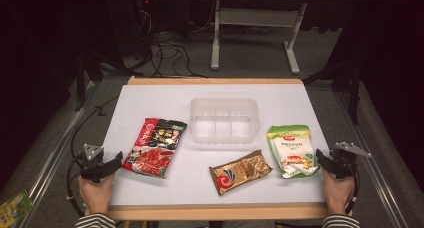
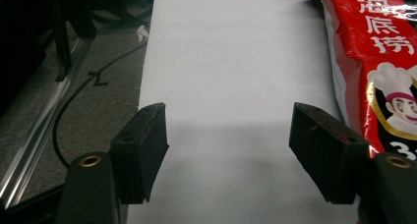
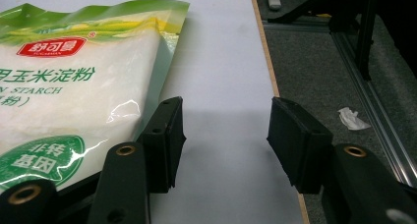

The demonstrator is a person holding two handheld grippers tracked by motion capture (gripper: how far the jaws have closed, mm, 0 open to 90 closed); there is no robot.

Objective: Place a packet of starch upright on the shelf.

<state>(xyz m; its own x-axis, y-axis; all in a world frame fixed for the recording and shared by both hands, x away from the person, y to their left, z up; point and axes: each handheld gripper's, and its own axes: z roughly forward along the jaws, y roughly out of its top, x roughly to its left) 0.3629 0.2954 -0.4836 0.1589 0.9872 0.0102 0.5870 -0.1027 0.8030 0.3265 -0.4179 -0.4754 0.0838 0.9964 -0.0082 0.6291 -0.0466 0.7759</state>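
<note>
Desk, white-topped with a wooden edge, carries everything here and spans most of the high view. At its far middle sits a clear plastic bin, empty and divided inside into compartments. Left of the bin lies a red hotpot seasoning packet, flat and slightly angled, its printed face up (a cartoon chef shows on it in the left gripper view). Right of the bin lies a green and white corn starch bag, also flat, with its green top edge toward the far side; in the right gripper view it fills the left half of the picture. Between these two, nearer the person, rests a smaller gold and brown packet, tilted, well apart from the bin.

Down at the near left corner, the left gripper rests on the desk just beside the red packet, held by the person's left hand. Its jaws stand wide apart with bare white desk between them, as the left gripper view shows. At the near right edge, the right gripper sits held by the right hand, with its jaws likewise spread and nothing between them; its left jaw lies just at the starch bag's edge.

Striped sleeves show at the bottom.
</note>
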